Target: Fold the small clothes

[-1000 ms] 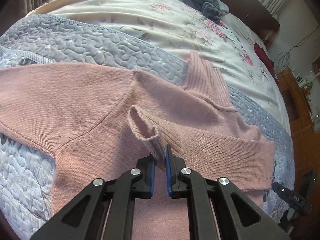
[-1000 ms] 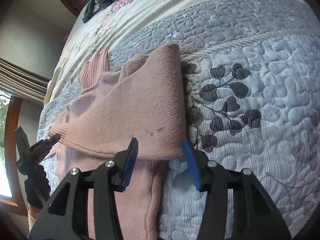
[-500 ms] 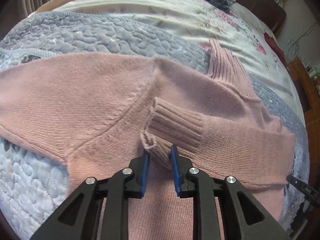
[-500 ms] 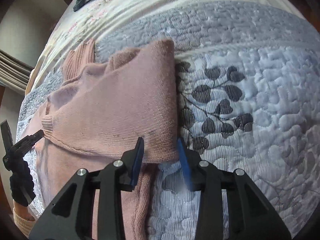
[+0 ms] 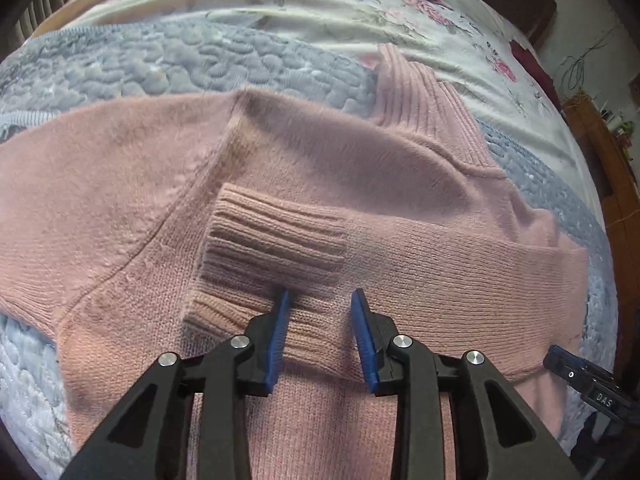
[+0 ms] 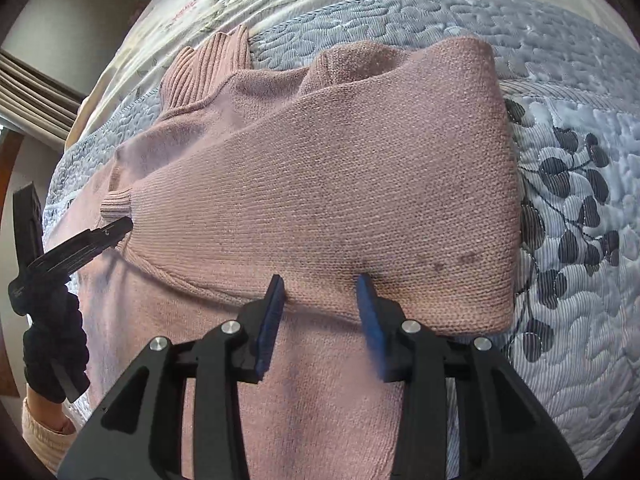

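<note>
On the quilted bedspread [image 6: 580, 80], the pink sweater [image 5: 360, 168] is lying sleeves-folded while I am holding my left gripper [image 5: 320, 320] and right gripper [image 6: 320, 304] parted, gripping nothing, over its knit.

dusty pink ribbed sweater [image 5: 400, 184] on a grey-blue quilt [image 6: 568, 208] with dark leaf print, plus cream sheet [image 5: 320, 12] with pink flowers

My left gripper [image 5: 320, 316] sat with jaws spread over the pink sweater [image 5: 120, 200], blue pads flanking its ribbed cuff [image 5: 272, 244], which lay folded across the body on the quilted bedspread [image 5: 180, 60].
</note>
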### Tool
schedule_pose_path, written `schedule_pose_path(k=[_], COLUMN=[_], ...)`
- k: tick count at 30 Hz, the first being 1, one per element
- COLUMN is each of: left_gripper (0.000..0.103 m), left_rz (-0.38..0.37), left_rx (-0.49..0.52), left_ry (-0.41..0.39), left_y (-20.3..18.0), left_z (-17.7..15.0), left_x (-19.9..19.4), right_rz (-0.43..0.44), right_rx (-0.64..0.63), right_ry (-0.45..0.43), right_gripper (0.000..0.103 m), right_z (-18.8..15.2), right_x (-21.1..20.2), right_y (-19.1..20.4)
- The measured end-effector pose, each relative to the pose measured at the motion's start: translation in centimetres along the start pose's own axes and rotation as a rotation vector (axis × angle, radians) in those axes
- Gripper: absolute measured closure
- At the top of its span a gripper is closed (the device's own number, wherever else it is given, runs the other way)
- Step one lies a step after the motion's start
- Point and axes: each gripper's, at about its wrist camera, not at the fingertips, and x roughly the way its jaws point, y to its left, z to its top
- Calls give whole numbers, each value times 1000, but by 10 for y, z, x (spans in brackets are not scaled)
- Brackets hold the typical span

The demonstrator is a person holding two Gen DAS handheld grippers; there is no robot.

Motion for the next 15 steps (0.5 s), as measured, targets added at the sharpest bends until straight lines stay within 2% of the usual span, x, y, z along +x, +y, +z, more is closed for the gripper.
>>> schedule_pose_path(k=[6,10,11,13,15], left_gripper=[72,70,62,49,47], left_rz=[24,-9,-18,22,78], left_rx=[51,27,21,7,-24], left_ry=[-8,-18,-35,-71,-105], left_y=[-5,6,15,42,81], left_z=[-1,-7,-10,-18,-27], left_x=[0,-28,-39,-64,-88], right_rz=[-23,-63,-60,-45,-31], right_rx=[-22,-26,-45,-98,-138], right_ry=[1,-7,-21,-41,-36], right_gripper=[62,59,57,53,47], right_z=[0,-1,-3,-9,-15], right_x=[5,-8,-13,-22,-22], right_y=[1,15,23,44,65])
